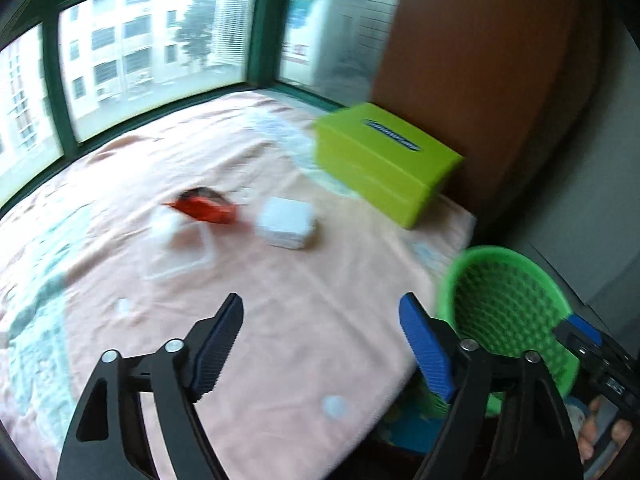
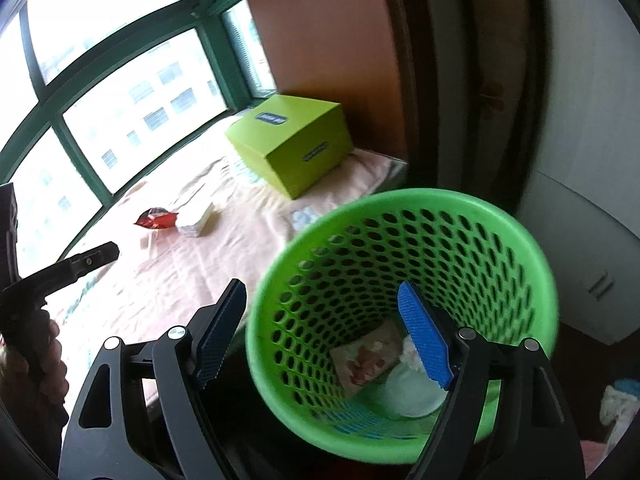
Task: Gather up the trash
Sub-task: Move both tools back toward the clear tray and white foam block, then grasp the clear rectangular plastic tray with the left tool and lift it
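Left gripper [image 1: 320, 344] tilts down over the pink bedspread [image 1: 280, 288], jaws apart, empty. Right gripper [image 2: 322, 332] straddles the green basket [image 2: 400, 204] rim, jaws apart, gripping nothing. Red wrapper [image 1: 204, 206] at eleven o'clock.

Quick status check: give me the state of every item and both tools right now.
Left tool: open, empty.
Right tool: open, empty, over the bin.
Green bin: upright, some trash inside.
Red wrapper: lying on the bed.
White tissue pack: on the bed.
Green box: closed.
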`<state>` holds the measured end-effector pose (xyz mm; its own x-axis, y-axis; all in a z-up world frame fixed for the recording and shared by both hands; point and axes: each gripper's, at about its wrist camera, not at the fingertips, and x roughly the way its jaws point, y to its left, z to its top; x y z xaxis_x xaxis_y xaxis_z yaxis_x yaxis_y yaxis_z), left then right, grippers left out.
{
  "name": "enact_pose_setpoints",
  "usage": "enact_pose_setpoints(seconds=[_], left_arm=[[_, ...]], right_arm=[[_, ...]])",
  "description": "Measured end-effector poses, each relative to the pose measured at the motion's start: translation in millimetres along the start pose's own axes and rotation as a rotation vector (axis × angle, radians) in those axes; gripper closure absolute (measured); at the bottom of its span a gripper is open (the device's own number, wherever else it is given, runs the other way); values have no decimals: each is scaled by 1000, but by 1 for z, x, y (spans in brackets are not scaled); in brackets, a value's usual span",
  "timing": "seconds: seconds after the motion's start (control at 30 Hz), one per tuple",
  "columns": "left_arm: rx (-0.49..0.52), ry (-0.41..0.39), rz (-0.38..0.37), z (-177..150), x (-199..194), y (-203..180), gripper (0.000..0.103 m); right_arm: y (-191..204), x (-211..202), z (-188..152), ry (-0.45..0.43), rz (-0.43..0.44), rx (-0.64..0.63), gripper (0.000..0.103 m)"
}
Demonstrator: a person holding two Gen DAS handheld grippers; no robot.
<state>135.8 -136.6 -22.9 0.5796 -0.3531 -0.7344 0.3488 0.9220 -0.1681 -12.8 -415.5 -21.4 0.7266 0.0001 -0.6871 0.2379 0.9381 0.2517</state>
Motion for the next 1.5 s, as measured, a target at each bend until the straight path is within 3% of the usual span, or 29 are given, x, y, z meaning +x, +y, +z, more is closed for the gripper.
enact_pose_setpoints(seconds=[0.23, 0.47, 0.87, 1.5], left_arm=[[-118, 15, 95, 12, 14, 63, 9], [-167, 68, 168, 22, 47, 97, 8], [-191, 148, 220, 34, 107, 119, 8], [-236, 212, 235, 38, 148, 133, 8]], right_arm=[[27, 21, 8, 25, 48, -38, 25], [52, 41, 14, 53, 85, -74, 24], [72, 76, 22, 106, 116, -84, 24], [91, 110, 29, 151, 137, -83, 24]])
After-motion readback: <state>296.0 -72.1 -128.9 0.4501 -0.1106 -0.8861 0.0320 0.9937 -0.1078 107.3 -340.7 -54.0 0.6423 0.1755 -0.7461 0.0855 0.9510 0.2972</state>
